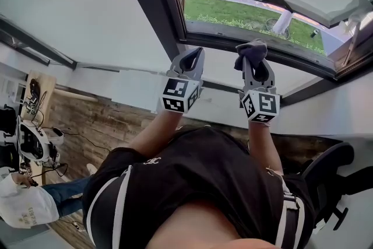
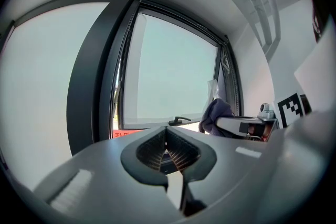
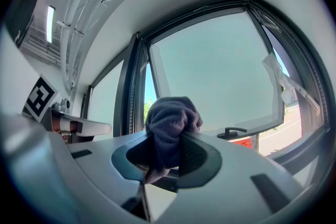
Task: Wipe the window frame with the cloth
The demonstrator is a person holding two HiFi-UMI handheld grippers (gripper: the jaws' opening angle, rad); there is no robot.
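My right gripper [image 1: 255,62] is shut on a bunched dark grey cloth [image 1: 250,50], held up close to the dark lower rail of the window frame [image 1: 303,60]. I cannot tell whether the cloth touches the rail. In the right gripper view the cloth [image 3: 169,122] bulges out between the fingers and hides the rail behind it. My left gripper [image 1: 191,56] is a little to the left, by the frame's upright post [image 1: 152,0], shut with nothing in it. In the left gripper view its ribbed pads [image 2: 177,152] meet at the tips.
The window sash [image 1: 274,0] stands tilted open, with grass outside. A black window handle [image 3: 231,132] sticks out from the sash. A white sill [image 1: 221,103] lies below the grippers. On the wooden floor [image 1: 99,125] at left are equipment and a seated person's legs [image 1: 61,192].
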